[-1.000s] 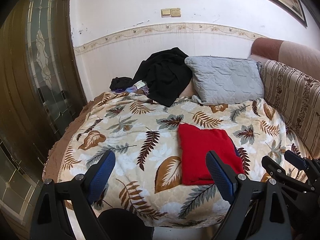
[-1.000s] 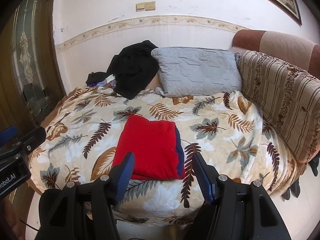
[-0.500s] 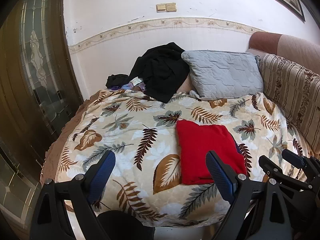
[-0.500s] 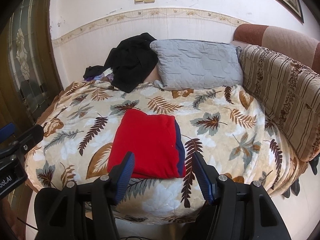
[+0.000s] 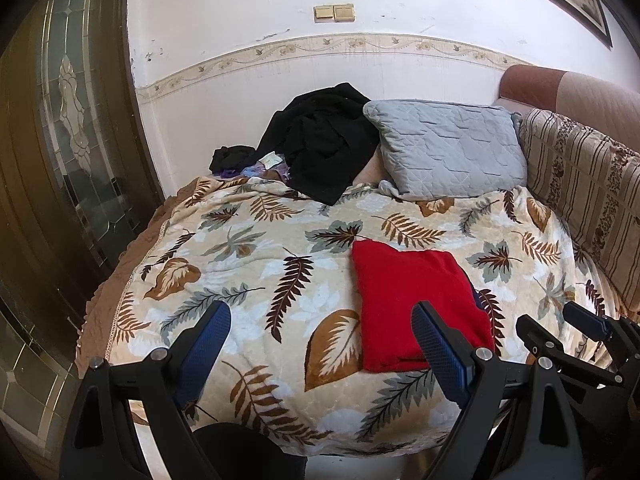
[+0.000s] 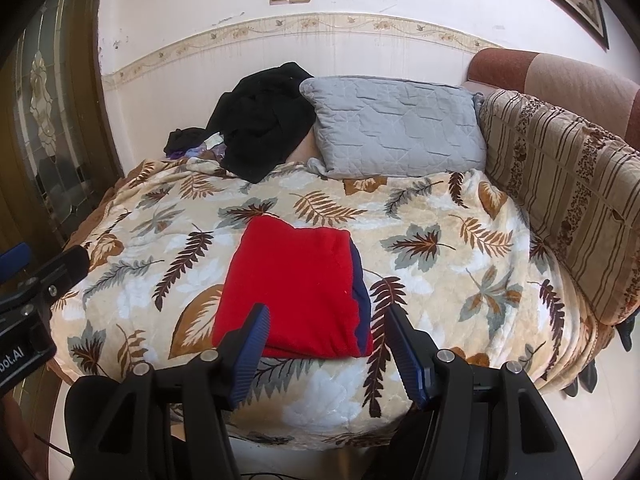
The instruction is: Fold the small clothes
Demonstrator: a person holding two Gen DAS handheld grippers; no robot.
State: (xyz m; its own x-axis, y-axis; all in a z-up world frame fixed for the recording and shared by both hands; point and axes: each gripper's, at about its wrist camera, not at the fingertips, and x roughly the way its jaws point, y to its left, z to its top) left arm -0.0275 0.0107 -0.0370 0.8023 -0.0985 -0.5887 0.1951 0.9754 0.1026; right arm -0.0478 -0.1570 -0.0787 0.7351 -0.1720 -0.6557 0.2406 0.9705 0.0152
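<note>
A red garment (image 5: pixel 416 304) with a navy edge lies folded into a flat rectangle on the leaf-print blanket (image 5: pixel 256 264); it also shows in the right wrist view (image 6: pixel 296 292). My left gripper (image 5: pixel 320 344) is open and empty, held back above the near edge of the bed, left of the garment. My right gripper (image 6: pixel 326 344) is open and empty, just short of the garment's near edge. The right gripper's side shows in the left wrist view (image 5: pixel 576 336).
A grey pillow (image 5: pixel 448 148) and a heap of black clothes (image 5: pixel 320 140) lie at the far side against the wall. A striped bolster (image 6: pixel 560 200) runs along the right. A glass-panelled door (image 5: pixel 72 140) stands at the left.
Both grippers have drawn back and risen a little from the bed, so the bed sits lower and smaller in view. The red garment has not moved.
</note>
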